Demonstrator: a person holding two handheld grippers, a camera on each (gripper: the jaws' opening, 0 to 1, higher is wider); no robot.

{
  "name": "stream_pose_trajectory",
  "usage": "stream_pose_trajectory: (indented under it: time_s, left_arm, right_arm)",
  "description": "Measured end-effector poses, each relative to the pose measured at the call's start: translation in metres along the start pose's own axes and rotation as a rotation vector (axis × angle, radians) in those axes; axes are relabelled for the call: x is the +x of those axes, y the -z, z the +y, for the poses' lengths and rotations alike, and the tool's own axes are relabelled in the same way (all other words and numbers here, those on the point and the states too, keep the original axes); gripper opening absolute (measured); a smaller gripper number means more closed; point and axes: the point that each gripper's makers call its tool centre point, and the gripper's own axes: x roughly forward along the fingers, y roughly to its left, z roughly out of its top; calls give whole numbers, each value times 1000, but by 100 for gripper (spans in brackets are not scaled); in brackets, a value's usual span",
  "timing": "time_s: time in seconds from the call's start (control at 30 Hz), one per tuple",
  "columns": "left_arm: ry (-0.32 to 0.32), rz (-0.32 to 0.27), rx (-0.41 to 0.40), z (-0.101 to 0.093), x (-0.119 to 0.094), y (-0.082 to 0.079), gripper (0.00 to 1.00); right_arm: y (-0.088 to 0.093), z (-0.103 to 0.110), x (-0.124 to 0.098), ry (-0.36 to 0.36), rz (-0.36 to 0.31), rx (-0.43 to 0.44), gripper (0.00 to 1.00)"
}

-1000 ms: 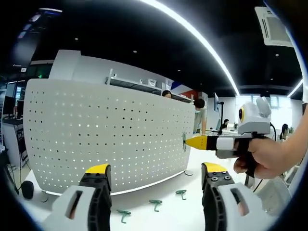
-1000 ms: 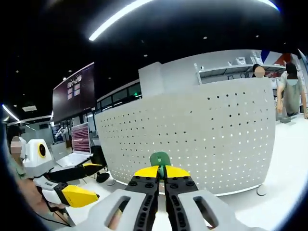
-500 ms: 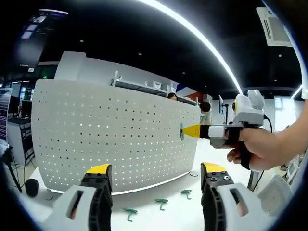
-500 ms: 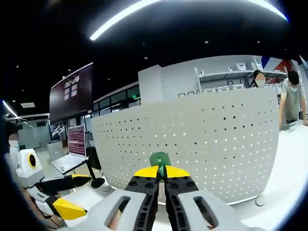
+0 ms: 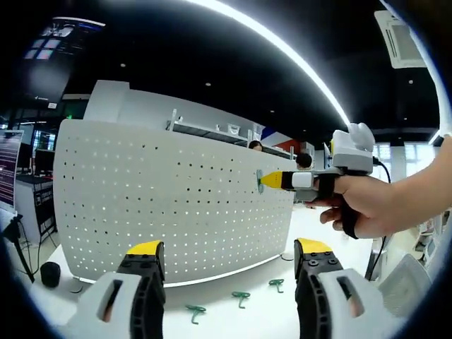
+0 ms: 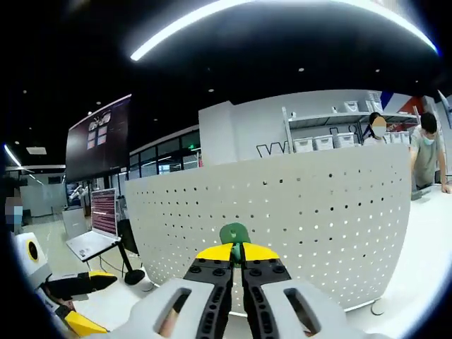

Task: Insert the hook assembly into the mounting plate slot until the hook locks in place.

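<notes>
The right gripper (image 6: 236, 252), fingers pinching a green hook (image 6: 234, 233), holds it against the white pegboard (image 5: 169, 205), while the left gripper (image 5: 229, 258), fingers spread, faces three spare hooks (image 5: 240, 298) on the worktop (image 5: 233, 321) before the pegboard.

A green hook (image 6: 234, 233) is sitting pinched between yellow fingers (image 6: 216, 252). It is facing the upright white perforated mounting plate (image 6: 318, 212). Three more green hooks (image 5: 241, 298) are lying on the desk (image 5: 226, 321).

A laptop (image 6: 90, 240) sits open on a stand to my left, a wall screen (image 6: 99, 138) above it. Shelves with boxes (image 6: 332, 143) stand behind two people (image 6: 424, 145).
</notes>
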Motion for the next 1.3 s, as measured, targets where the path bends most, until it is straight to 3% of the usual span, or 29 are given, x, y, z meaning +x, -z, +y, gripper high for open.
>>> stream_pose_trajectory:
  time_s: [0.97, 1.3]
  left_arm:
    - [-3, -75, -16, 0, -7, -15, 78]
    - [-24, -73, -15, 5, -9, -14, 77]
  right_arm:
    - [-26, 10, 57, 69, -53, 9, 1]
    - [-32, 19, 79, 79, -76, 58, 1]
